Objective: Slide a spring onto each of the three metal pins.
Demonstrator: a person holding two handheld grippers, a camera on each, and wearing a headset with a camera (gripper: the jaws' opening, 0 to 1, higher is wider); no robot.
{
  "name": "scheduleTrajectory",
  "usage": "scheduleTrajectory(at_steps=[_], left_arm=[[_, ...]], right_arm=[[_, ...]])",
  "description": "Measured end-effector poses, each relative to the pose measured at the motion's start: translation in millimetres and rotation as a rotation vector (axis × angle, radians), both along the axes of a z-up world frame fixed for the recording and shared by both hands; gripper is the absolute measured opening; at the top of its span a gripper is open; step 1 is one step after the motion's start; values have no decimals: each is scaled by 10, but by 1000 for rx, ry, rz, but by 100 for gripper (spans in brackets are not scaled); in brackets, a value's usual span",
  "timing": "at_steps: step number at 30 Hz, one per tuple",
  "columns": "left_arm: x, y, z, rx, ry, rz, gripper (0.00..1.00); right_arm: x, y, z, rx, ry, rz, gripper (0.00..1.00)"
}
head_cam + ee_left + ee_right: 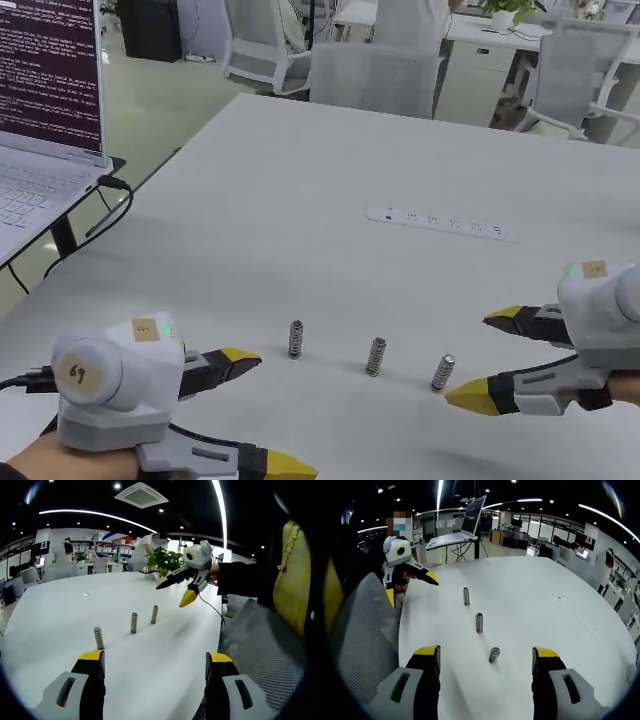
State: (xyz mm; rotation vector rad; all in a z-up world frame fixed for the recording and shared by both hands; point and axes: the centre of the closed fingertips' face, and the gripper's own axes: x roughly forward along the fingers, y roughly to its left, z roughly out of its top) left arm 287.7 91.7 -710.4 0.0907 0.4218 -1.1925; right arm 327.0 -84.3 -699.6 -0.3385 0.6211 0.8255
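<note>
Three metal pins stand upright in a row on the white table (300,220), each with a spring around it: the left pin (296,339), the middle pin (376,356) and the right pin (443,372). My left gripper (262,410) hovers open at the near left, a short way from the left pin (99,637). My right gripper (480,358) is open at the near right, its lower fingertip close beside the right pin (494,655). The jaws of both hold nothing. The middle pin (479,622) and the left pin (466,596) line up beyond the right gripper (485,655).
A white power strip (440,223) lies further back on the table. An open laptop (45,110) sits on a stand at the left with a cable (110,215) hanging down. Office chairs (375,75) stand behind the far table edge.
</note>
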Motion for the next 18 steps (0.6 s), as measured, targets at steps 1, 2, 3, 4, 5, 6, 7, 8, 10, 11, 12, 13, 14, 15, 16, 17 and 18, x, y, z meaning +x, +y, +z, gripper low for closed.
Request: scheduleTrajectory(at_steps=[1, 2, 3, 4, 5, 6, 7, 8, 10, 11, 12, 13, 14, 15, 16, 17, 18], left_arm=[[-1, 2, 6, 0, 0, 0, 79], [-1, 5, 19, -2, -1, 2, 79], [0, 6, 22, -2, -2, 3, 80], [2, 11, 27, -2, -4, 4, 79], [5, 17, 32, -3, -5, 7, 80], [10, 23, 35, -3, -8, 11, 80], [11, 34, 42, -5, -7, 14, 80], [13, 38, 54, -9, -8, 18, 80], [20, 53, 54, -8, -10, 24, 80], [23, 63, 56, -9, -9, 28, 80], [25, 69, 56, -9, -10, 30, 80], [27, 75, 57, -9, -10, 31, 80], [33, 87, 62, -11, -10, 37, 80], [36, 94, 68, -13, -10, 40, 80], [45, 107, 76, -14, -11, 45, 80], [46, 110, 78, -14, -11, 46, 80], [53, 122, 92, -15, -14, 53, 80]], right_arm=[[-19, -1, 27, 12, -9, -8, 74], [-34, -2, 45, 19, -15, -13, 74], [-41, -2, 51, 21, -17, -14, 75], [-74, -3, 71, 26, -22, -19, 75], [-101, 1, 96, 35, -32, -26, 76], [-135, 2, 115, 43, -35, -30, 76], [-156, 2, 125, 46, -39, -34, 76], [-176, 2, 136, 49, -43, -39, 77], [-223, -2, 156, 56, -47, -46, 77], [-239, -6, 163, 57, -50, -49, 78], [-258, -11, 172, 59, -52, -52, 78], [-286, -9, 183, 63, -53, -56, 78], [-303, -9, 193, 69, -56, -61, 78], [-330, -6, 203, 74, -59, -66, 78], [-348, -6, 206, 78, -59, -70, 78], [-375, -4, 209, 80, -62, -74, 78], [-396, -4, 209, 80, -62, -76, 78]])
